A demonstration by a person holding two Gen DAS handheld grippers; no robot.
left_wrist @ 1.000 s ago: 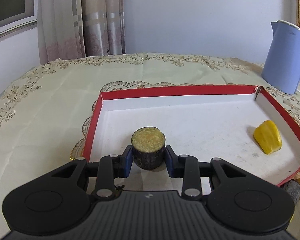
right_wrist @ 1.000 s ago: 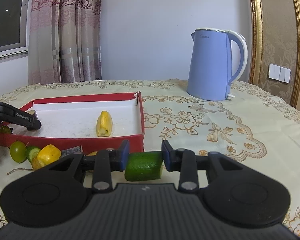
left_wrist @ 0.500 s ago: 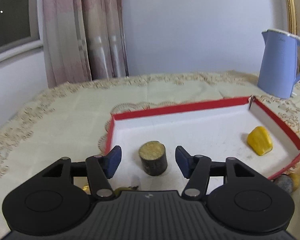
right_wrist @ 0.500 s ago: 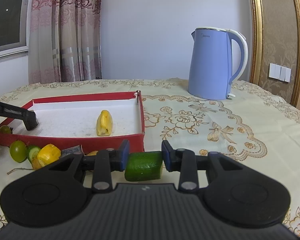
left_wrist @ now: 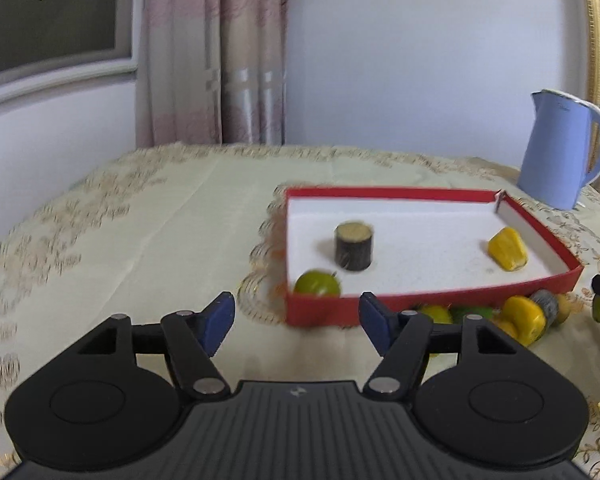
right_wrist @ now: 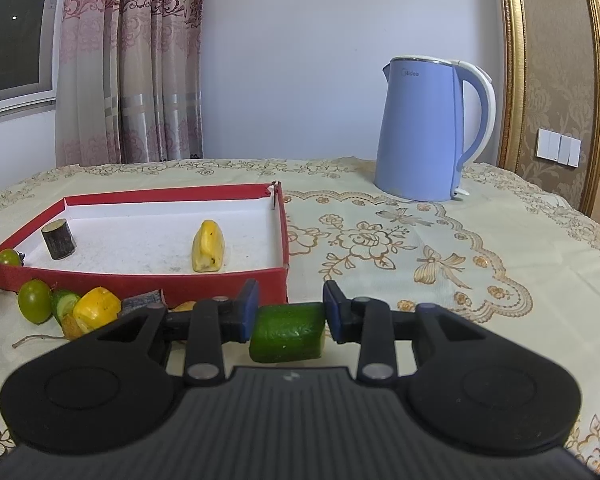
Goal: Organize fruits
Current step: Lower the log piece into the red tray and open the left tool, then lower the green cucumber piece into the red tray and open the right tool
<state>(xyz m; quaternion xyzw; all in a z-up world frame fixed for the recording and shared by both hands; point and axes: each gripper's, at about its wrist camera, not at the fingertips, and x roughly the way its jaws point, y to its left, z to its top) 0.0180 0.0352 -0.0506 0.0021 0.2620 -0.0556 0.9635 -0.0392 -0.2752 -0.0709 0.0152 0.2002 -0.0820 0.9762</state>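
Note:
A red tray (left_wrist: 428, 304) (right_wrist: 140, 280) with a white floor holds a dark cylindrical piece (left_wrist: 353, 246) (right_wrist: 58, 239), a yellow fruit piece (left_wrist: 508, 249) (right_wrist: 208, 246) and a green round fruit (left_wrist: 317, 283) (right_wrist: 7, 257). My left gripper (left_wrist: 296, 322) is open and empty, back from the tray's near left corner. My right gripper (right_wrist: 288, 316) is shut on a green fruit chunk (right_wrist: 287, 332), in front of the tray's right corner. Loose fruits (right_wrist: 64, 306) (left_wrist: 520, 316) lie in front of the tray.
A blue electric kettle (right_wrist: 432, 128) (left_wrist: 560, 152) stands at the back right on the embroidered cream tablecloth (right_wrist: 440, 248). Curtains and a window are behind the table. A twig (right_wrist: 32, 338) lies near the loose fruits.
My left gripper let go of the dark cylindrical piece in the tray, opened wide and drew back and up. My right gripper stayed still with the green chunk.

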